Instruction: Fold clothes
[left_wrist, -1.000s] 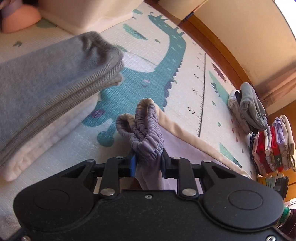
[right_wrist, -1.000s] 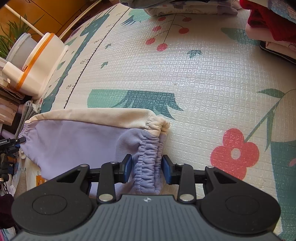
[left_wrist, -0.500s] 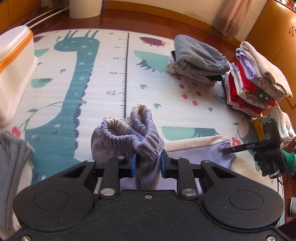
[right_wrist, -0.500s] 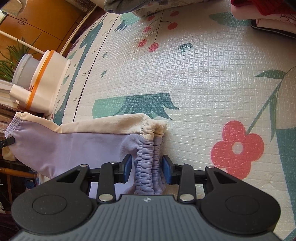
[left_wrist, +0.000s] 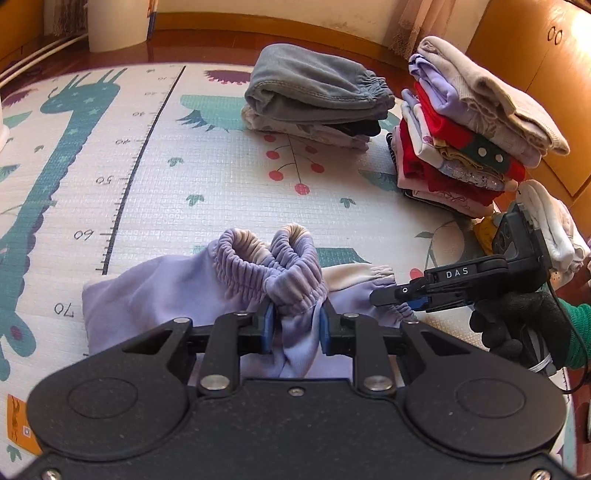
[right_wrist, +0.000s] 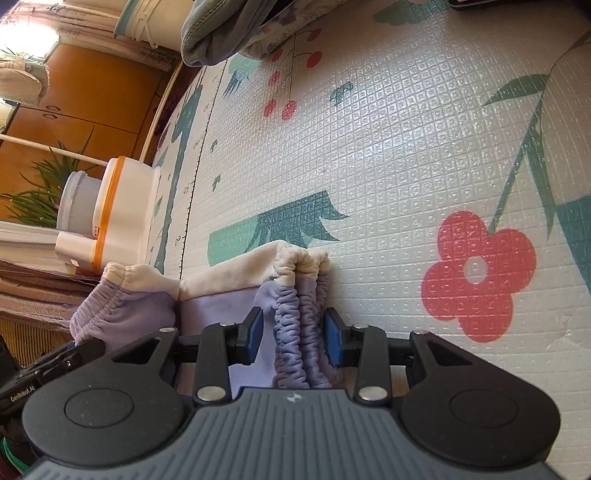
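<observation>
- The lilac trousers (left_wrist: 159, 291) are seen lying across the play mat (left_wrist: 207, 166), their long axis running left to right in the left wrist view, cream band along the far edge.
- One gathered elastic end (left_wrist: 280, 266) is bunched up and pinched between the pads of the left gripper (left_wrist: 294, 325); the jaws are narrowed down onto the cloth, which fills the gap between them.
- The other gathered end (right_wrist: 301, 332) is held in the right gripper (right_wrist: 294, 338). Its jaws stand a little wider; the right pad is pressed on the ruffle, while a sliver of gap shows beside the left pad, so the hold looks loose.
- In the left wrist view the right gripper (left_wrist: 406, 295) is found just to the right of the left one, at the trousers' right end, held by a gloved hand (left_wrist: 517, 325).
- The two held ends are near each other, the left-hand end (right_wrist: 122, 299) showing beside the right gripper's own bundle.
- Judged from this, a lengthwise fold is in hand, end being brought towards end; the cloth between is slack and could skew.
- Folded piles (left_wrist: 317, 96) and (left_wrist: 476, 125) are stacked at the mat's far side, well apart from the trousers.
</observation>
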